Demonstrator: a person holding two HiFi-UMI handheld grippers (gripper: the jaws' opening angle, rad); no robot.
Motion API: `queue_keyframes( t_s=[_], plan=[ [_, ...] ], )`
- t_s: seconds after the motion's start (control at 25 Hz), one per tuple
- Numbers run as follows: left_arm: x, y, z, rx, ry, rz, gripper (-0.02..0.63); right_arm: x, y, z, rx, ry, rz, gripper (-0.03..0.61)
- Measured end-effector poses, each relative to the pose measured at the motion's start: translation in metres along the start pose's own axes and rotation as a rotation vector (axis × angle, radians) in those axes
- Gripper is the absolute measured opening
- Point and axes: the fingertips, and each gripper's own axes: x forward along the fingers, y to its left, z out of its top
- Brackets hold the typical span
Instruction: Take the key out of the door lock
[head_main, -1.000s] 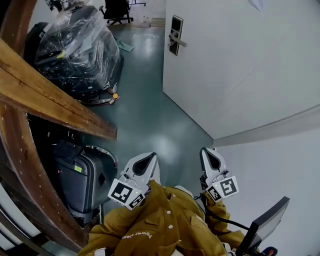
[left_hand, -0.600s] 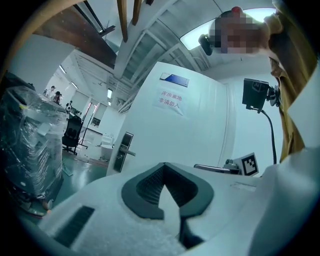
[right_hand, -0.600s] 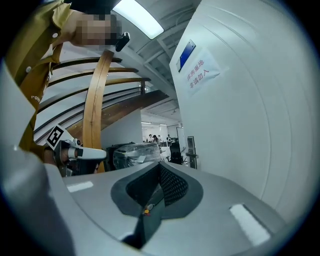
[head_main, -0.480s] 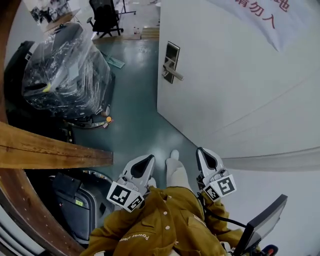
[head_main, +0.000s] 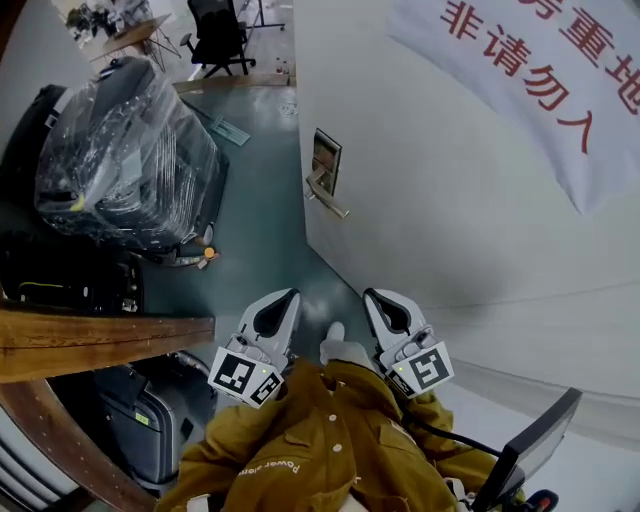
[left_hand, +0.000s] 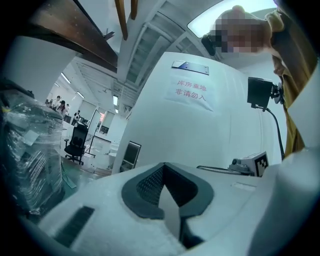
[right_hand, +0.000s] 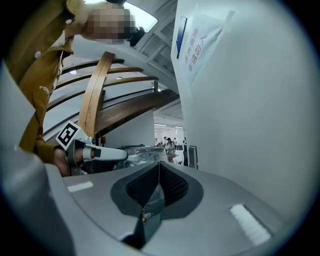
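Note:
A white door (head_main: 470, 200) stands ahead on the right, with a metal lock plate (head_main: 324, 160) and a lever handle (head_main: 328, 198) at its left edge. I cannot make out a key at this distance. My left gripper (head_main: 283, 302) and right gripper (head_main: 382, 300) are held close to my body, both shut and empty, well short of the lock. The lock plate (left_hand: 131, 155) shows small in the left gripper view, and as a dark strip (right_hand: 192, 156) in the right gripper view. The left gripper (right_hand: 107, 155) also appears there.
A red-lettered notice (head_main: 545, 70) hangs on the door. A plastic-wrapped machine (head_main: 120, 150) stands at the left, with a curved wooden beam (head_main: 100, 340) and a dark case (head_main: 140, 425) below it. An office chair (head_main: 218, 35) is far off. Teal floor (head_main: 255, 230) runs toward the door.
The view has swung right and nearer to the door: the lock plate sits lower and closer to centre, the notice has come into view. Both grippers have stayed shut near the body.

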Motion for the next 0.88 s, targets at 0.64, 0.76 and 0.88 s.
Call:
queue_keyframes(
  t_s=[0.64, 0.76, 0.88],
  plan=[
    [0.04, 0.048, -0.008, -0.096, 0.036, -0.006, 0.0, 0.122, -0.072, -0.048, -0.131, 0.138, -0.053, 0.251],
    [0.04, 0.056, -0.01, -0.127, 0.037, -0.012, 0.0, 0.147, -0.087, -0.066, -0.194, 0.194, -0.071, 0.254],
    [0.04, 0.061, -0.01, -0.146, 0.036, -0.022, 0.0, 0.166, -0.102, -0.088, -0.215, 0.268, -0.075, 0.259]
  ],
)
